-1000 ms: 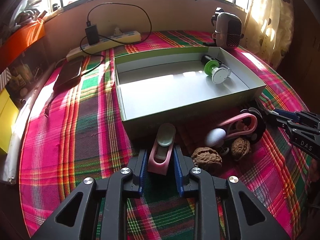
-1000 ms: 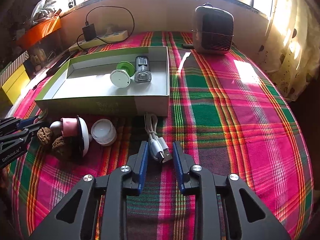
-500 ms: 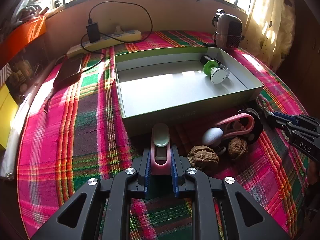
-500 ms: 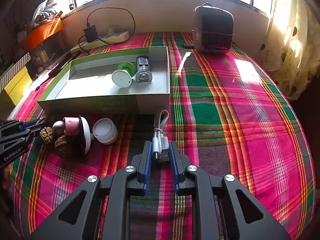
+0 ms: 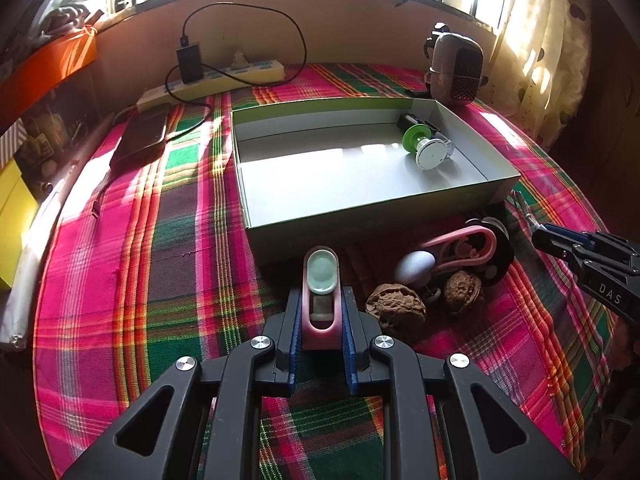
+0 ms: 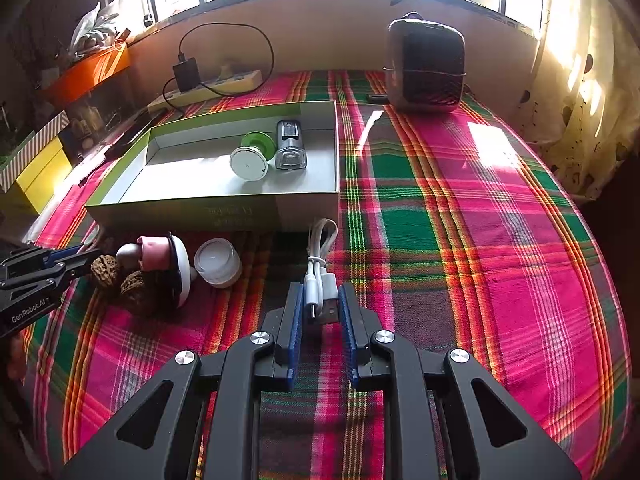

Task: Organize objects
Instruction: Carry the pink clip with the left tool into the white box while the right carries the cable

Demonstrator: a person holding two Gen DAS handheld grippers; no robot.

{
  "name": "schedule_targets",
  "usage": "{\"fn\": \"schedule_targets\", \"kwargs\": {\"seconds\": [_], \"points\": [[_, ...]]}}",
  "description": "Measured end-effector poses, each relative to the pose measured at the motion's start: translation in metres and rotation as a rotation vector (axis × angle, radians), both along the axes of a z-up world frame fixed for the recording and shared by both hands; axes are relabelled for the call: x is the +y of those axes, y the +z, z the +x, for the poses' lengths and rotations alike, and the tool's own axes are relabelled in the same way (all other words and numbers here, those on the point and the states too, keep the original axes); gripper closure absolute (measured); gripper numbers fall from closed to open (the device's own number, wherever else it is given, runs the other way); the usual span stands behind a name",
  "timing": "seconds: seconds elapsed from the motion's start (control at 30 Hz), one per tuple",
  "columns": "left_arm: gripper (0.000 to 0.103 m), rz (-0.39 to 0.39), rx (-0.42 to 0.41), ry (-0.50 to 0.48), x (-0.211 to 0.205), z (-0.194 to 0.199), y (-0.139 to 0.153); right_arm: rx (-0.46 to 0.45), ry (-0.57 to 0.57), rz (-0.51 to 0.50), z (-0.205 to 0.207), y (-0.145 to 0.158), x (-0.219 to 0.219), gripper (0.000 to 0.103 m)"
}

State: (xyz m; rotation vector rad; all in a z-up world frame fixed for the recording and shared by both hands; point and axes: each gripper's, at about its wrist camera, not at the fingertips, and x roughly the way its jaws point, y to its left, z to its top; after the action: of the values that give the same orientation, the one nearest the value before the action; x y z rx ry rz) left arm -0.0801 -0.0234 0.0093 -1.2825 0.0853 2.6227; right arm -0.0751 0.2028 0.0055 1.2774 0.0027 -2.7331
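My left gripper (image 5: 321, 316) is shut on a pink holder with a pale green oval pad (image 5: 321, 292), just in front of the green-edged open box (image 5: 360, 216). My right gripper (image 6: 320, 308) is shut on the plugs of a coiled white USB cable (image 6: 318, 276), near the box's front right corner (image 6: 304, 216). Inside the box lie a green and white spool (image 6: 250, 158) and a clear cylinder (image 6: 290, 152). In the left wrist view the right gripper (image 5: 592, 256) shows at the right edge.
Two walnuts (image 5: 396, 312), a white egg-shaped piece (image 5: 414, 268) and a pink and black round tool (image 5: 472, 248) lie between the grippers. A white lidded jar (image 6: 218, 262) stands beside them. A heater (image 6: 426, 68), power strip (image 6: 208, 88) and dark power bank (image 5: 142, 140) sit at the back.
Both grippers closed: the left on the pink holder, the right on the white cable's plugs. Both holds now look slightly lifted toward the cameras.
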Motion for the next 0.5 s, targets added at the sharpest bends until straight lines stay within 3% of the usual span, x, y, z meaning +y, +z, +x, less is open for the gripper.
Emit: {"fn": "schedule_targets", "kwargs": {"seconds": [0.5], "points": [[0.088, 0.003, 0.031, -0.007, 0.004, -0.005, 0.029, 0.045, 0.062, -0.055, -0.005, 0.035, -0.010, 0.084]]}}
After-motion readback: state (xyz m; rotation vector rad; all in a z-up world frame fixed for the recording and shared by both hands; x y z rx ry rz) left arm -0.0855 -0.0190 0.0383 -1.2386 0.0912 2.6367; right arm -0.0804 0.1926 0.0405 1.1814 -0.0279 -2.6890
